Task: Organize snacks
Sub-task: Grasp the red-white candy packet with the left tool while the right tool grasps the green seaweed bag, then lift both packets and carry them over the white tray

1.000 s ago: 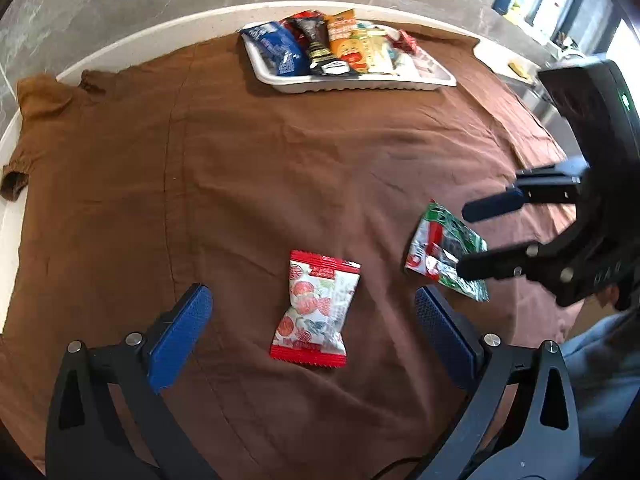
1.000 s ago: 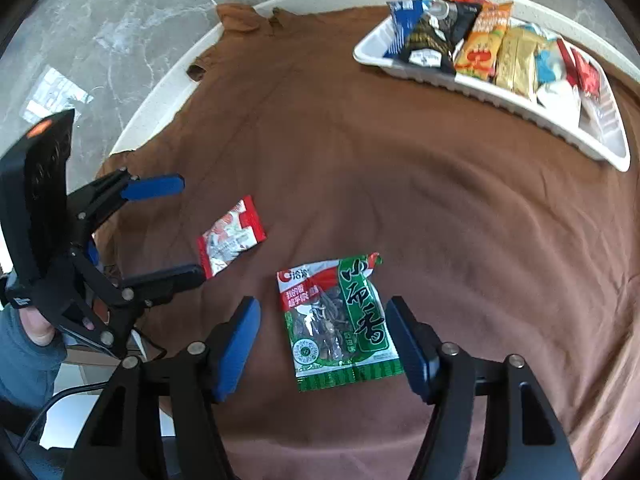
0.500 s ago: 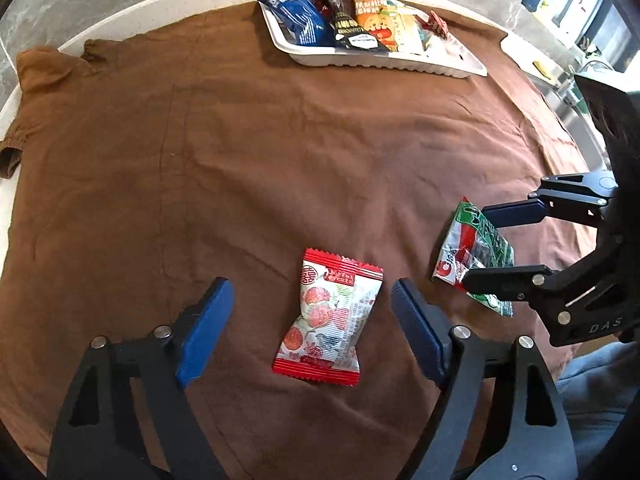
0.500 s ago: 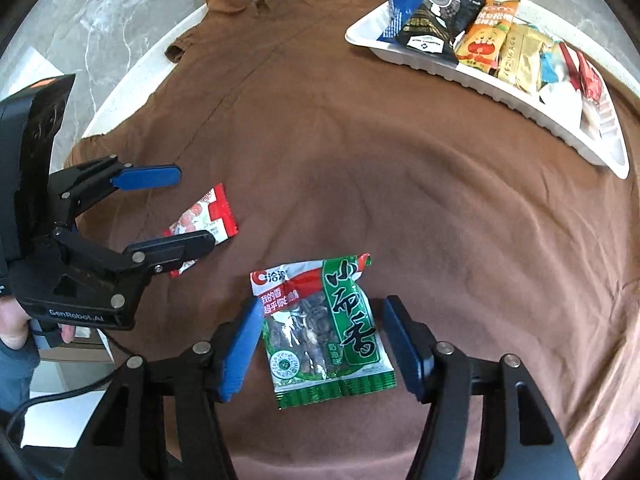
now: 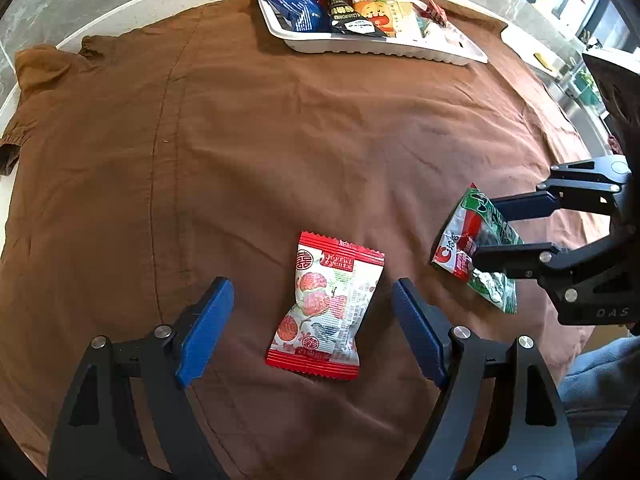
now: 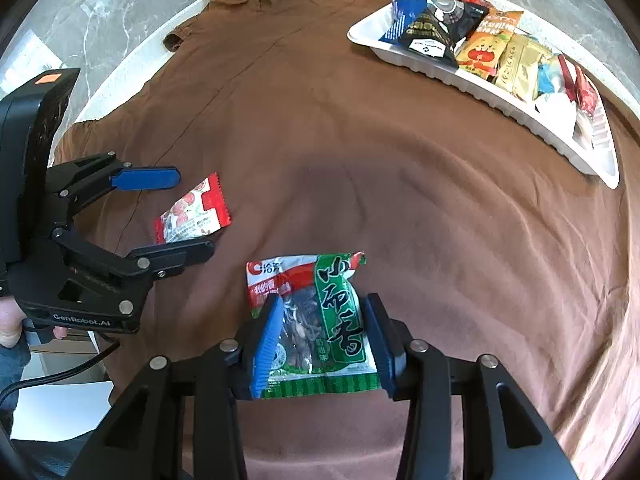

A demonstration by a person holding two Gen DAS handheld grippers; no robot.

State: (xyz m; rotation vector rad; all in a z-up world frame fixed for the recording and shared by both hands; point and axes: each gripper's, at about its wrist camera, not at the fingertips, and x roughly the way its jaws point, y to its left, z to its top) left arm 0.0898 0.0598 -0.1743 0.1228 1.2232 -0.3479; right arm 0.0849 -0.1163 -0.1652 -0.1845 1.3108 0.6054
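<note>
Right tool (image 6: 322,340) closing round green packet (image 6: 316,320)

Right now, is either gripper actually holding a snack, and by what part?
The right gripper is closing its fingers on the long side edges of the green packet, lower half. The left gripper only straddles the red-and-white packet, fingers apart from it.

A wide stretch of bare brown cloth (image 6: 360,140) lies open between the two near packets and the white tray (image 6: 480,84) at the far edge, with nothing standing on it. The tray is packed with snack packets along most of its length. Near the front, the left gripper (image 5: 310,320) and right gripper (image 6: 320,340) stand side by side, each straddling a packet, with only a narrow gap between them.
</note>
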